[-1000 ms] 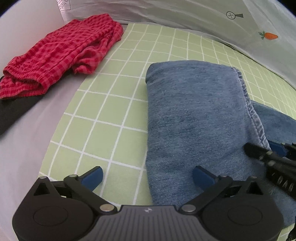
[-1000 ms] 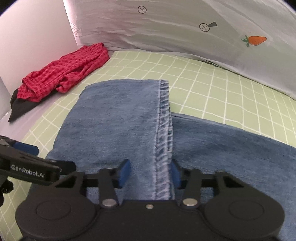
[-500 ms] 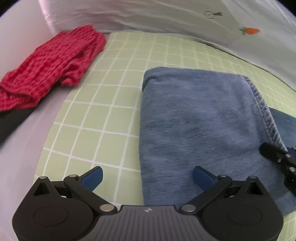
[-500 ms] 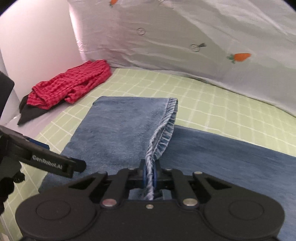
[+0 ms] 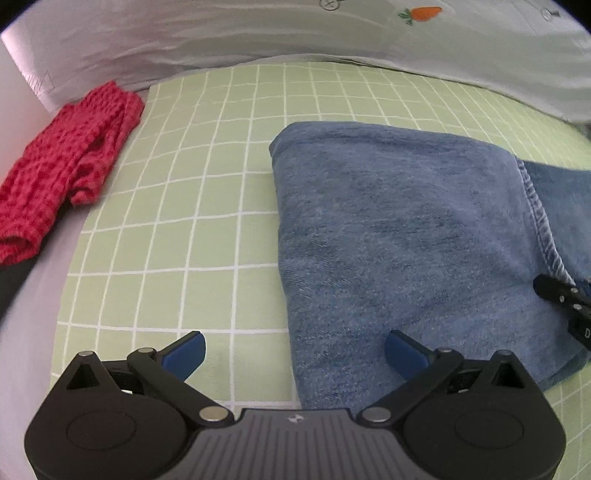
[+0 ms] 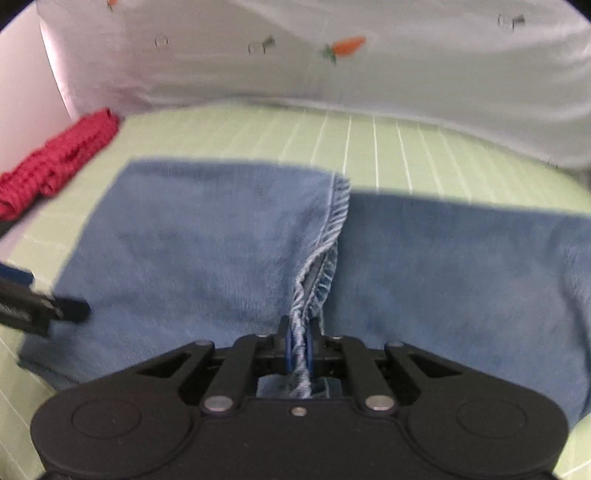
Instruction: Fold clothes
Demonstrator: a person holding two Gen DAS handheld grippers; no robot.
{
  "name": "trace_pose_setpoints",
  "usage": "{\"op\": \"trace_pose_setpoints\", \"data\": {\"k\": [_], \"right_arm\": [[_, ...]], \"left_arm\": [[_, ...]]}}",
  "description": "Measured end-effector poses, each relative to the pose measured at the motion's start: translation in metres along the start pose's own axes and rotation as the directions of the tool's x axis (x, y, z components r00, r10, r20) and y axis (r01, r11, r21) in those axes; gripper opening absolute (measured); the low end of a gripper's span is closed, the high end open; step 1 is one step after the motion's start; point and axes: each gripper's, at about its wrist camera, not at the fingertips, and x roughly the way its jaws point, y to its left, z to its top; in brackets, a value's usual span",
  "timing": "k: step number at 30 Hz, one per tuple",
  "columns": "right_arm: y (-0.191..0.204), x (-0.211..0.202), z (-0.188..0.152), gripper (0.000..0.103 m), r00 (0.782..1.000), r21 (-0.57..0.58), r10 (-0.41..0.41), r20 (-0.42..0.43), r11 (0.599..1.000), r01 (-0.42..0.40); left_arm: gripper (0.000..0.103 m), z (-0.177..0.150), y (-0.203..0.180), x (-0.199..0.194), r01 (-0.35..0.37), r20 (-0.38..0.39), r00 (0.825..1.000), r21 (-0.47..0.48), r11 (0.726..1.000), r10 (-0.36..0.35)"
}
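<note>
Right hand-held gripper [image 6: 298,345]: jaws pinched together on the stitched hem of one folded blue denim garment [image 6: 207,243], the hem rising in a raised ridge from the pads toward 12 o'clock. Picture blurred.

Left hand-held gripper [image 5: 293,350]: jaws spread wide, gripping nothing. Left blue pad over the cloth, right blue pad over the near-left corner of the denim; whether either touches, cannot tell. Tip of the other hand-held gripper shows at 3 o'clock in this view.

Denim: one piece, lying flat on the green white-gridded cloth [image 5: 207,192], a folded-over upper layer with its hem toward 3 o'clock and a lower layer running on past it.

At 10 o'clock, well apart: one crumpled red checked garment [image 5: 70,155], partly on a dark cloth at the edge.

At 12 o'clock: a pale grey printed sheet [image 5: 229,33], one orange carrot motif visible in each view.
</note>
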Motion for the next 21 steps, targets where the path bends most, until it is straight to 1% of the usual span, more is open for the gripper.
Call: {"op": "trace_pose_setpoints", "data": {"k": [4, 5, 6, 7, 8, 10, 11, 12, 13, 14, 16, 17, 18, 21], "right_arm": [[0.004, 0.003, 0.001, 0.010, 1.000, -0.028, -0.011, -0.005, 1.000, 0.011], [0.001, 0.003, 0.001, 0.013, 1.000, -0.021, -0.008, -0.005, 1.000, 0.008], [-0.003, 0.002, 0.000, 0.018, 1.000, -0.009, -0.005, -0.006, 1.000, 0.005], [-0.005, 0.001, 0.000, 0.032, 1.000, 0.003, -0.012, -0.011, 1.000, 0.012], [-0.010, -0.004, -0.003, 0.044, 1.000, 0.016, -0.017, -0.013, 1.000, 0.017], [-0.022, -0.014, -0.008, 0.052, 1.000, 0.062, -0.011, 0.001, 0.998, 0.011], [-0.031, -0.019, -0.011, 0.061, 1.000, 0.092, -0.012, 0.012, 0.996, 0.011], [-0.040, -0.025, -0.013, 0.067, 1.000, 0.122, -0.015, 0.023, 0.992, 0.012], [-0.049, -0.030, -0.016, 0.081, 0.999, 0.152, -0.019, 0.034, 0.988, 0.013], [-0.060, -0.036, -0.018, 0.091, 0.998, 0.180, -0.032, 0.048, 0.983, 0.023], [-0.084, -0.047, -0.023, 0.094, 0.995, 0.236, -0.065, 0.073, 0.971, 0.046], [-0.095, -0.050, -0.026, 0.100, 0.994, 0.261, -0.079, 0.081, 0.964, 0.055], [-0.110, -0.055, -0.030, 0.103, 0.991, 0.297, -0.102, 0.085, 0.952, 0.073], [-0.153, -0.060, -0.044, 0.103, 0.982, 0.407, -0.170, 0.079, 0.905, 0.124]], "left_arm": [[0.102, -0.002, -0.003, -0.005, -0.028, 0.004, 1.000, 0.007, 1.000, 0.027], [0.102, -0.003, -0.003, -0.006, -0.033, 0.004, 0.999, 0.005, 0.999, 0.033], [0.102, -0.003, -0.006, -0.009, -0.041, 0.007, 0.999, 0.004, 0.999, 0.041], [0.102, -0.004, -0.007, -0.012, -0.046, 0.011, 0.999, 0.004, 0.999, 0.046], [0.102, -0.004, -0.010, -0.015, -0.050, 0.015, 0.999, 0.004, 0.999, 0.050], [0.102, -0.006, -0.019, -0.021, -0.056, 0.021, 0.998, 0.008, 0.998, 0.056], [0.102, -0.006, -0.024, -0.023, -0.058, 0.022, 0.998, 0.013, 0.998, 0.057], [0.102, -0.007, -0.028, -0.025, -0.059, 0.023, 0.998, 0.018, 0.998, 0.058], [0.102, -0.007, -0.033, -0.026, -0.058, 0.024, 0.998, 0.023, 0.998, 0.057], [0.102, -0.007, -0.040, -0.028, -0.055, 0.024, 0.998, 0.031, 0.998, 0.055], [0.102, -0.006, -0.053, -0.030, -0.046, 0.021, 0.999, 0.044, 0.998, 0.045], [0.102, -0.006, -0.060, -0.030, -0.042, 0.019, 0.999, 0.052, 0.998, 0.041], [0.102, -0.007, -0.066, -0.030, -0.039, 0.018, 0.999, 0.063, 0.997, 0.038], [0.102, -0.008, -0.088, -0.030, -0.046, 0.015, 0.999, 0.108, 0.993, 0.044]]}}
